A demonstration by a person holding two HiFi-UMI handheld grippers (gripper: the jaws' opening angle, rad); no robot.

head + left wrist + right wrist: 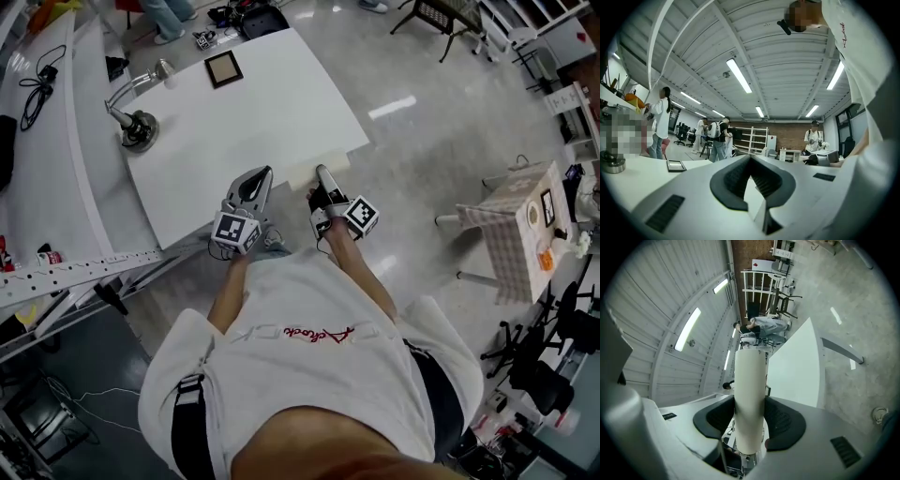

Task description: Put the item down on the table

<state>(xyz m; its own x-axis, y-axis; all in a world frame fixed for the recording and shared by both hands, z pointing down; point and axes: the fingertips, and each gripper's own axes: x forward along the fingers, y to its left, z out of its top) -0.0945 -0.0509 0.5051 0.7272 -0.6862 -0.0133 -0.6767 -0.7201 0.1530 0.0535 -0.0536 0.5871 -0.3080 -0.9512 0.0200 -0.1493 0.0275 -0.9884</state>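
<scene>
A cream-white cylinder [750, 376] stands between the dark pads of my right gripper [750, 401], which is shut on it near its lower end. In the head view the cylinder [337, 162] lies crosswise at the near edge of the white table [272, 103], held by the right gripper [322, 173]. My left gripper [260, 176] hovers beside it over the same edge. Its pads meet at the tips in the left gripper view [750, 159], with nothing between them.
On the table stand a small dark picture frame [223, 68] at the far end and a desk lamp [139, 127] at the left. A long white bench [47, 169] runs along the left. A small checked-cloth table [516, 230] stands on the floor at the right.
</scene>
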